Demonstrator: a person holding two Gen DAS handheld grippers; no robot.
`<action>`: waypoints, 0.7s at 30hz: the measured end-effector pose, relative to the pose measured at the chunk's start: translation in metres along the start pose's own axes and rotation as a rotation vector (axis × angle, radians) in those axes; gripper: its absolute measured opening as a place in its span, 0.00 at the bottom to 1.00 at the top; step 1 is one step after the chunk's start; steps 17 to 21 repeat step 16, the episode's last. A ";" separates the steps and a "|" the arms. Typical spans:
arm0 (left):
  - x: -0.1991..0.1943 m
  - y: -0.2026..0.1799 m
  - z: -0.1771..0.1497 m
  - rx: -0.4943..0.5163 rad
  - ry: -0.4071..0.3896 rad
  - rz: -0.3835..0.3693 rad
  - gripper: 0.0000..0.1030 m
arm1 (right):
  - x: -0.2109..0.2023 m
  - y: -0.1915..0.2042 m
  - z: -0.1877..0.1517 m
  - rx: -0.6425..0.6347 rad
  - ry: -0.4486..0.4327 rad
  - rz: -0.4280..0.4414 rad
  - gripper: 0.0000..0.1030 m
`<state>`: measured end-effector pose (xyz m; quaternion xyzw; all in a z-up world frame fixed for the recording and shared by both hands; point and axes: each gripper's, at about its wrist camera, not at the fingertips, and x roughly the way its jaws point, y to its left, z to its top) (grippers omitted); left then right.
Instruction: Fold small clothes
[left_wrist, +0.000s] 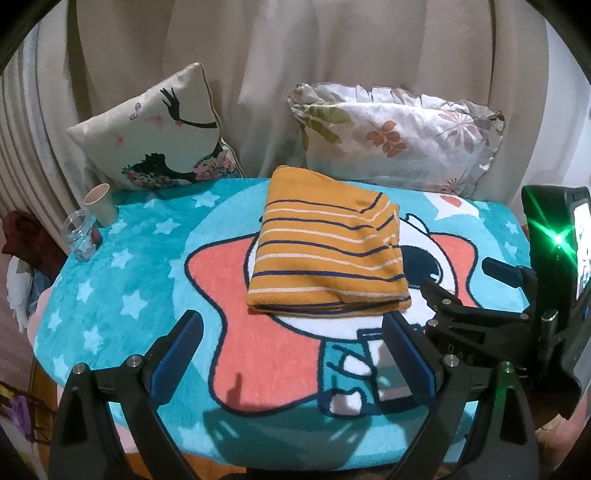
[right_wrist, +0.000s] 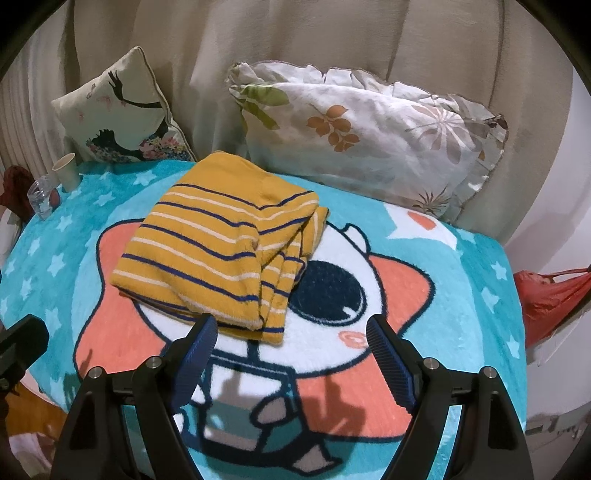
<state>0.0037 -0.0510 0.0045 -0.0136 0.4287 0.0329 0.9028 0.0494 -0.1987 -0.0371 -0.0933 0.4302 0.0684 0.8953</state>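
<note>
A turquoise plush blanket (left_wrist: 110, 266) covers the surface, scattered with pale stars and printed with a big coral star and a white cartoon face with a dark round eye. Right in the middle lies the folded mustard garment (left_wrist: 325, 254), navy and cream stripes across it, layered edges stacked along its right side. Over at the far left corner, a paper cup (left_wrist: 100, 204) stands upright, and just beside it a clear glass jar (left_wrist: 80, 236). Along the back edge, a cushion with a dancer print (left_wrist: 155, 133) props up on the left, and a floral ruffled pillow (left_wrist: 399, 140) rests on the right.
</note>
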 end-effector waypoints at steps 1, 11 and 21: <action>0.002 0.000 0.002 0.002 0.003 -0.002 0.94 | 0.002 0.001 0.001 0.001 0.001 -0.001 0.84; 0.039 0.006 0.018 0.026 0.081 -0.056 0.94 | 0.029 -0.001 0.015 0.036 0.049 -0.021 0.84; 0.055 0.010 0.024 0.042 0.116 -0.072 0.94 | 0.045 0.001 0.019 0.049 0.091 -0.027 0.84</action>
